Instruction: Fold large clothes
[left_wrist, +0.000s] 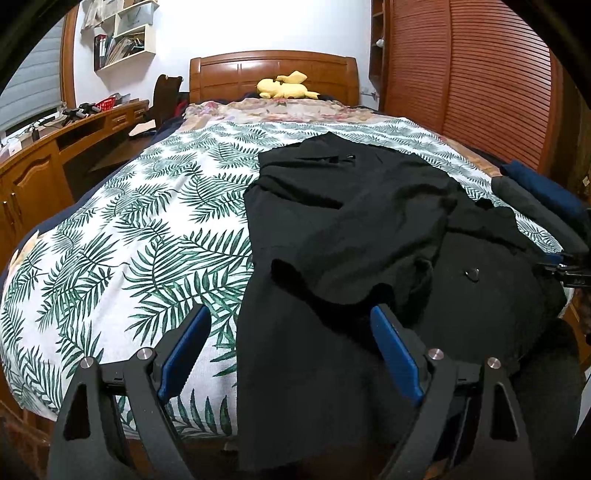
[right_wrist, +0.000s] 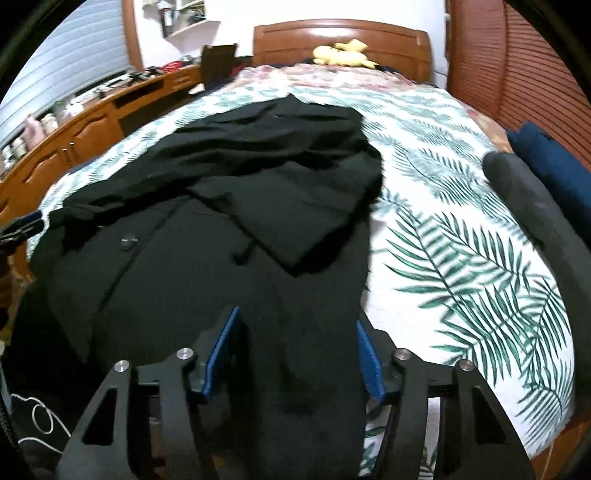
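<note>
A large black garment (left_wrist: 362, 236) lies spread and rumpled on the bed's fern-print cover (left_wrist: 140, 229), with a sleeve folded across it and its lower part hanging over the near edge. It also shows in the right wrist view (right_wrist: 236, 206). My left gripper (left_wrist: 291, 332) is open, hovering above the garment's near left edge, holding nothing. My right gripper (right_wrist: 295, 339) is open above the garment's lower right part, holding nothing. The right gripper's tip (left_wrist: 569, 269) also shows at the far right of the left wrist view.
Folded dark grey and blue clothes (right_wrist: 546, 192) lie on the bed's right side. A yellow plush toy (left_wrist: 284, 86) sits by the wooden headboard (left_wrist: 273, 70). A wooden desk (left_wrist: 55, 147) runs along the left. A slatted wardrobe (left_wrist: 480, 74) stands on the right.
</note>
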